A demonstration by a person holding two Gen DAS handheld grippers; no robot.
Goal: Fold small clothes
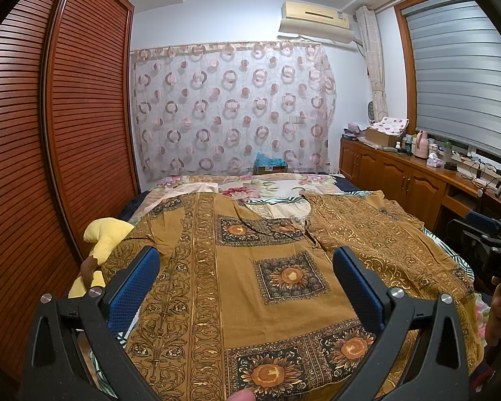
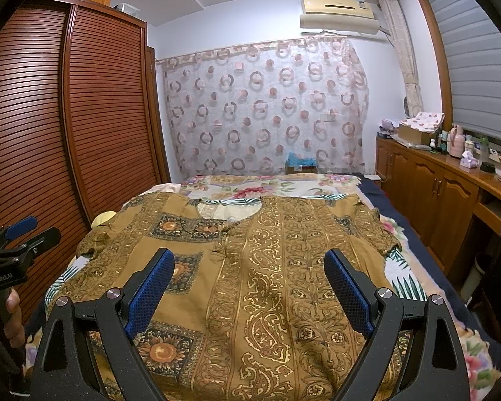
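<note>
A mustard-brown patterned shirt (image 1: pixel 260 260) with sunflower squares and gold scrollwork lies spread flat, front up, on the bed; it also shows in the right wrist view (image 2: pixel 260 267). Its neck opening points to the far end and its short sleeves lie out to both sides. My left gripper (image 1: pixel 245 262) is open, hovering over the shirt's left half near the hem. My right gripper (image 2: pixel 248 265) is open above the right half near the hem. Neither holds cloth. The right gripper shows at the edge of the left wrist view (image 1: pixel 484 247), the left gripper at the edge of the right wrist view (image 2: pixel 13 244).
The bed has a floral cover (image 1: pixel 270 183). A yellow soft toy (image 1: pixel 103 237) lies at the bed's left edge beside a slatted wooden wardrobe (image 1: pixel 66 133). A wooden cabinet (image 2: pixel 431 180) with bottles and boxes runs along the right wall. A patterned curtain (image 2: pixel 267 110) hangs behind.
</note>
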